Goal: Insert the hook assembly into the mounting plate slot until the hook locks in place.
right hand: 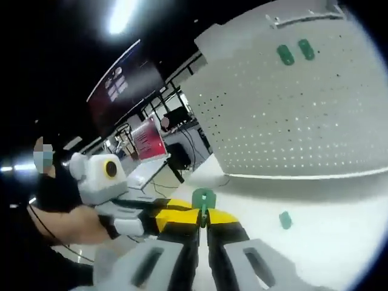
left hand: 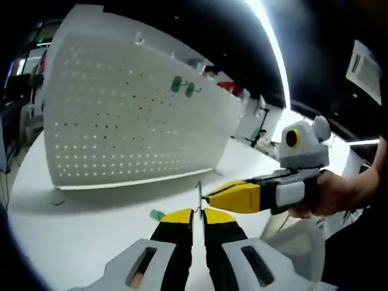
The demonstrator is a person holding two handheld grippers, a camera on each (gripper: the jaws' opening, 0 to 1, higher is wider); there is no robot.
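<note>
**A:** What are the hand-held grippers doing?

**B:** The left hand-held gripper (left hand: 198,213) is showing its jaws pressed together, pinching the thin metal wire of a hook assembly (left hand: 199,195) that is standing up between its tips. The right hand-held gripper (right hand: 204,223) is also closing its jaws, pinching the green block end of the same hook assembly (right hand: 204,200). The two are meeting tip to tip in the air above the white desk (left hand: 91,242), with a person's hand (left hand: 339,193) holding the right one.

**A:** And where is the mounting plate?

**B:** The white perforated mounting plate (left hand: 133,115) is standing upright on the desk toward its far edge, well apart from both grippers. Two green pieces (left hand: 183,86) are already sitting side by side high on its face. One more small green piece (right hand: 284,219) is lying loose on the desk between the grippers and the plate.

**A:** How far along is the task?

**B:** Judging from this, the held hook is being readied between the two grippers and is not yet inserted. Carrying it to the plate, seating it in a slot and locking it are all remaining.
</note>
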